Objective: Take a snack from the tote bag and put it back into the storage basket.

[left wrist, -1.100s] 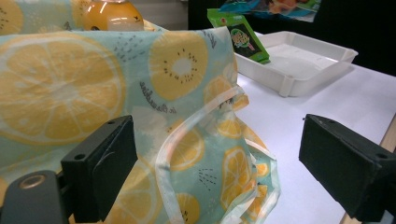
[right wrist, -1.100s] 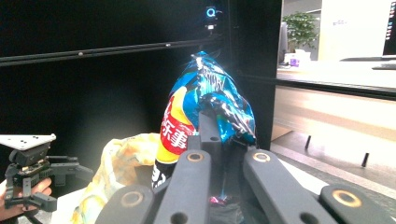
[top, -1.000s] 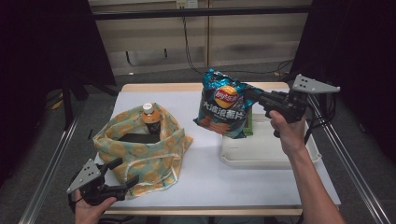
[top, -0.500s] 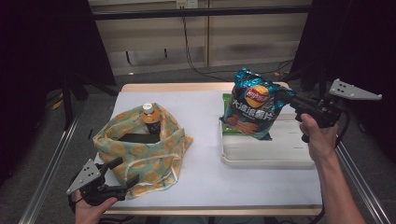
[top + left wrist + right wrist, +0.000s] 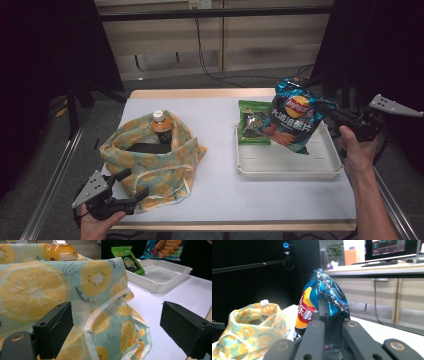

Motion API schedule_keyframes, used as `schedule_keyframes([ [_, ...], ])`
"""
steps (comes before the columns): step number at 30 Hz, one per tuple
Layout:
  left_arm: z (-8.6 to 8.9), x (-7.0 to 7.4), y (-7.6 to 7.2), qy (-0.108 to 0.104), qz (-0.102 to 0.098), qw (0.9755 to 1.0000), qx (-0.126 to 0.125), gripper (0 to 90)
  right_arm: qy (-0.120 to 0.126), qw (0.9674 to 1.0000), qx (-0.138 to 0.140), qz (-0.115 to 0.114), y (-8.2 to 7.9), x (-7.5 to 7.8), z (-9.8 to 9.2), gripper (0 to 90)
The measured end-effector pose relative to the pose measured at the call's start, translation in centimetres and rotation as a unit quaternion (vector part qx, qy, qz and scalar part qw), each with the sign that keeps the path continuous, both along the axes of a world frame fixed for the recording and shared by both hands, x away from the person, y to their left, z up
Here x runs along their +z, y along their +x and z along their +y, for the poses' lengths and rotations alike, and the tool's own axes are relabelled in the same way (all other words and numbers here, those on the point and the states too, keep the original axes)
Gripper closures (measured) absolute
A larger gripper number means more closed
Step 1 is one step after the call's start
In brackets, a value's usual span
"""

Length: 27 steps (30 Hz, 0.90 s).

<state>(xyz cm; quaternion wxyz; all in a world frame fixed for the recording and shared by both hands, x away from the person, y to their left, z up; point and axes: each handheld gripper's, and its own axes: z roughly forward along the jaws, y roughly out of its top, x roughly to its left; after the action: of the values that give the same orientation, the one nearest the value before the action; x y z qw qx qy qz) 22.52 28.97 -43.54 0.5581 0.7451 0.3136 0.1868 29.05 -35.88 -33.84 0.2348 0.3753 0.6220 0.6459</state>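
A blue chip bag (image 5: pixel 295 120) hangs in the air over the white tray (image 5: pixel 290 167), pinched at its right edge by my right gripper (image 5: pixel 326 111), which is shut on it. In the right gripper view the chip bag (image 5: pixel 317 300) rises straight from the closed jaws of that gripper (image 5: pixel 325 315). A green snack packet (image 5: pixel 254 122) leans in the tray's far left corner. My left gripper (image 5: pixel 131 186) stands open at the near edge of the fruit-print cloth bag (image 5: pixel 150 165). The bag's strap (image 5: pixel 100 315) lies between its jaws, untouched. An orange drink bottle (image 5: pixel 161 127) stands inside the bag.
The white tabletop (image 5: pixel 220 200) has bare room between the cloth bag and the tray. A dark flat object (image 5: pixel 145 148) lies inside the cloth bag. Metal rails (image 5: pixel 55 175) run along the table's left side.
My right hand has carried the chip bag to the right and slightly down, from over the table's middle to above the tray. The left gripper has stayed still.
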Motion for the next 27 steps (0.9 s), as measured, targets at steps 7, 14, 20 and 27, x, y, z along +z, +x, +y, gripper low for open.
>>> schedule_keyframes([
  [7, 0.0, 0.0, 0.0, 0.002, 0.002, 1.0000, 0.004, 11.0, 0.003, 0.9998, -0.019, 0.010, 0.3, -0.9, -1.1, 90.0],
  [14, 0.0, 0.0, 0.1, 0.007, 0.005, 1.0000, 0.003, 11.1, 0.001, 0.9991, -0.035, 0.022, 0.6, -1.8, -2.5, 90.0],
  [20, 0.0, 0.0, 0.1, 0.006, 0.004, 1.0000, 0.004, 11.1, -0.002, 0.9983, -0.047, 0.036, 1.4, -2.9, -3.0, 90.0],
  [27, 0.0, -0.1, 0.1, 0.002, 0.005, 1.0000, 0.003, 11.1, -0.006, 0.9980, -0.046, 0.043, 2.5, -3.2, -3.5, 90.0],
])
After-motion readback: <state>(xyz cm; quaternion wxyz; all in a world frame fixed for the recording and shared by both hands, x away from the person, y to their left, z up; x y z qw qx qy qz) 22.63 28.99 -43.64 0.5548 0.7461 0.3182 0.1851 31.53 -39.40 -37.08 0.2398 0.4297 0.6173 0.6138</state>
